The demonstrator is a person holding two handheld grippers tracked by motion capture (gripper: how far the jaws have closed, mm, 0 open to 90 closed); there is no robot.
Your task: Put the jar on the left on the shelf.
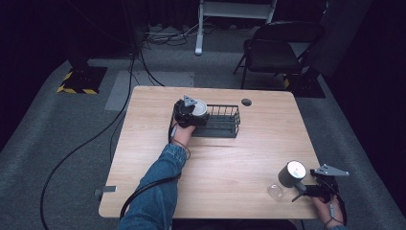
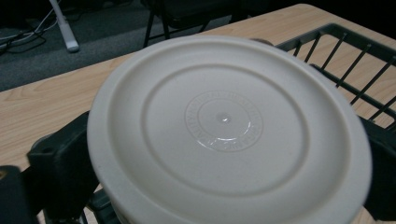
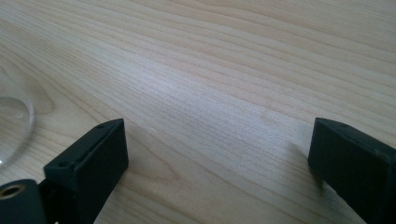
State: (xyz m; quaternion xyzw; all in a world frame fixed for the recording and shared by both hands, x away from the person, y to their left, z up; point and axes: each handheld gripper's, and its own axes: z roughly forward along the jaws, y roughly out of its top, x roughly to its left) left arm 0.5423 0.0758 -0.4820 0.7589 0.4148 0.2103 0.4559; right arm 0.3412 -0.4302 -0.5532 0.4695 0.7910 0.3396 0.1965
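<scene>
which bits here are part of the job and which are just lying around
In use: the white lid held in the left claw, the wire basket beside it.

Lying about: grey can, clear glass, open right claw, chair.

Light wood table on grey carpet. Black folding chair beyond table's far right corner. Yellow-black striped stand base beyond far left corner. Cables along table's left. Dark surroundings.
</scene>
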